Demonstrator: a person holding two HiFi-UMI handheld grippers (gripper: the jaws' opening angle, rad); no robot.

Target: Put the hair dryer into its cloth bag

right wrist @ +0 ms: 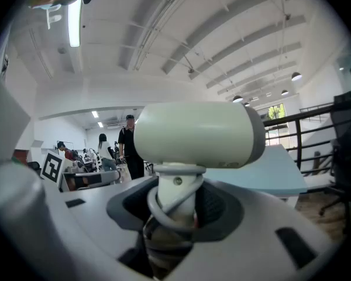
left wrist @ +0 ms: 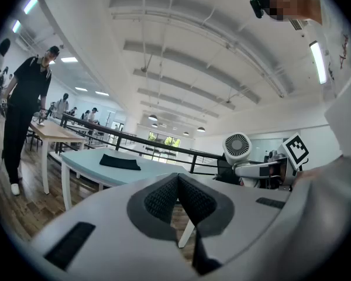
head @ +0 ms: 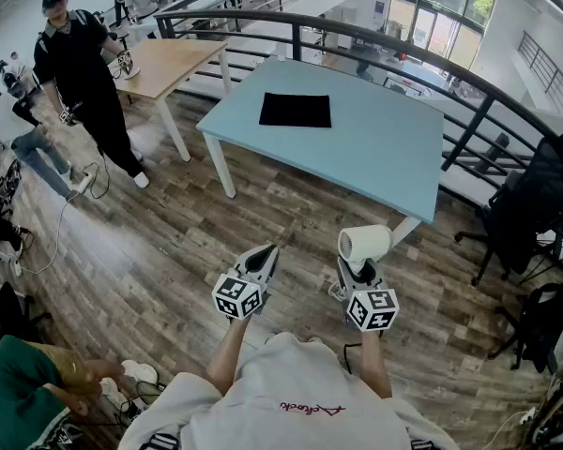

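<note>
Hair dryer (head: 364, 245) clamped by its handle in the right gripper (head: 358, 272), well short of its cloth bag (head: 296, 110).

The right gripper's jaws press on the white handle, which has the cord (right wrist: 164, 215) wound round it; the barrel lies crosswise above them. Just beside it, the left gripper (head: 267, 253) has its jaws together with nothing between them. Both hang over bare wooden floor (head: 169, 242). Ahead stands a light blue table (head: 375, 148), its near leg just beyond the right gripper. The black bag lies flat toward the table's far side with clear tabletop all round it. A dark curved railing (head: 469, 87) runs behind and right of the table, with a black office chair (head: 530, 204) close by it. To the left the floor is open; a person in black (head: 80, 64) stands by a wooden table (head: 164, 64), well apart.
</note>
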